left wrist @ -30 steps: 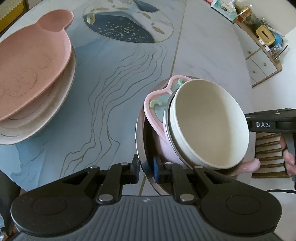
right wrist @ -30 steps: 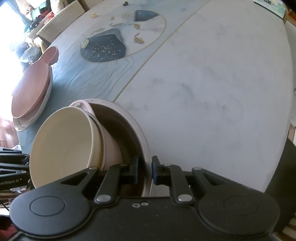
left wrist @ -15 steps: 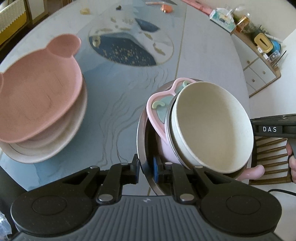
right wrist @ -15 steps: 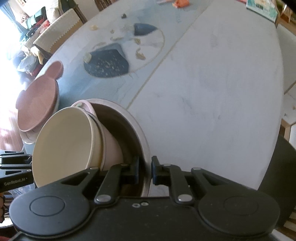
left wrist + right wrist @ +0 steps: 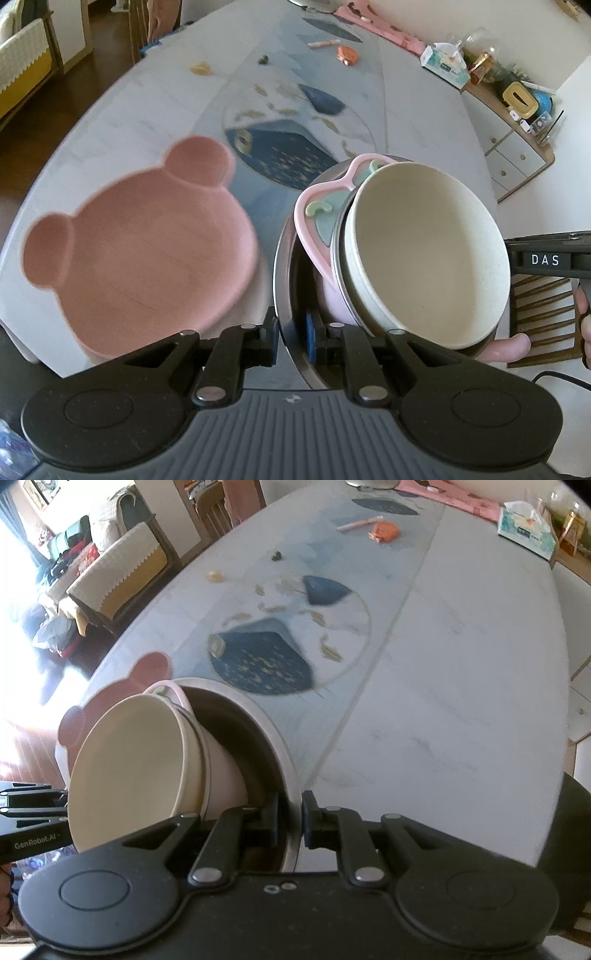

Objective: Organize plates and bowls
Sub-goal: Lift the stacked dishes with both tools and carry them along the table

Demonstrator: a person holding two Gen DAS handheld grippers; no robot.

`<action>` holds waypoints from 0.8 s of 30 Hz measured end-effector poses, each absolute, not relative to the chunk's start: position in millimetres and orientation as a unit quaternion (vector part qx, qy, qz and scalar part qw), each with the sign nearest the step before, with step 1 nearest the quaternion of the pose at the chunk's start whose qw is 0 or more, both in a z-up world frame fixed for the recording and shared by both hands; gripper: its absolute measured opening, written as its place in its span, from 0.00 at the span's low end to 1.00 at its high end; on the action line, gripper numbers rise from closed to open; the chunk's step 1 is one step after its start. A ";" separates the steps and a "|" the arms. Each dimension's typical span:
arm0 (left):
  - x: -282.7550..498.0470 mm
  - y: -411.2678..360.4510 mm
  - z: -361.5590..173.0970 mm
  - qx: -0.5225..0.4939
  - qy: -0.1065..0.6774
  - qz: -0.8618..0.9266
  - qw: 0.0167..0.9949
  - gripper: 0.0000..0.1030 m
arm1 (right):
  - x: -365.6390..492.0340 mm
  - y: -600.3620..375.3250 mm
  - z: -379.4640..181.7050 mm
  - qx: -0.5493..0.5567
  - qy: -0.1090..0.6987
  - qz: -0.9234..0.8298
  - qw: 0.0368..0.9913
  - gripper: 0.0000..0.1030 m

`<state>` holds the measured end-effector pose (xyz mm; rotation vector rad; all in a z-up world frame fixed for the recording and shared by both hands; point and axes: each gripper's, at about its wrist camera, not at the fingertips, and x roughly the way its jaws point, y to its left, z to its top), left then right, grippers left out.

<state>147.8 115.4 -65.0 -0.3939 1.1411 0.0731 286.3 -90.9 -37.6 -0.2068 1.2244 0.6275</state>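
Note:
Both grippers hold a steel bowl [image 5: 282, 258] by its rim, lifted above the table. My left gripper [image 5: 291, 338] is shut on its near rim. My right gripper [image 5: 290, 821] is shut on the opposite rim [image 5: 284, 760]. Nested inside the bowl are a pink handled bowl [image 5: 314, 218] and a cream bowl [image 5: 428, 254], tilted; they also show in the right wrist view [image 5: 136, 760]. A pink bear-shaped plate [image 5: 147, 251] tops a stack of plates on the table to the left, partly hidden behind the bowls in the right wrist view [image 5: 147, 668].
The long table [image 5: 461, 664] has a blue patterned mat [image 5: 288, 155]. Far down lie an orange item [image 5: 384, 531], small bits and a tissue box [image 5: 445, 66]. A cabinet [image 5: 517, 155] stands to the right, chairs [image 5: 122, 565] to the left.
Both grippers have risen and pulled back with the bowl stack. The table and the plate stack now look lower and farther away, with more of the far table in view.

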 end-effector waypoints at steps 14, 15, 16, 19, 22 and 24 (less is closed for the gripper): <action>128.0 234.4 -61.4 -0.166 0.531 0.047 0.829 0.13 | 267.7 32.2 -47.4 -0.089 0.556 0.296 0.772 0.13; 125.8 241.6 -62.7 -0.168 0.531 0.049 0.829 0.13 | 266.7 39.5 -49.3 -0.090 0.556 0.299 0.771 0.13; 124.8 246.4 -63.6 -0.167 0.531 0.050 0.829 0.13 | 265.7 45.5 -50.8 -0.091 0.555 0.302 0.769 0.13; 121.9 260.7 -67.1 -0.164 0.530 0.057 0.830 0.13 | 264.8 61.7 -55.9 -0.090 0.557 0.309 0.766 0.13; 121.2 267.3 -71.6 -0.150 0.526 0.064 0.835 0.13 | 268.0 72.1 -65.1 -0.082 0.562 0.314 0.761 0.13; 121.6 267.6 -74.7 -0.138 0.522 0.065 0.839 0.13 | 269.6 76.6 -71.8 -0.079 0.566 0.313 0.759 0.13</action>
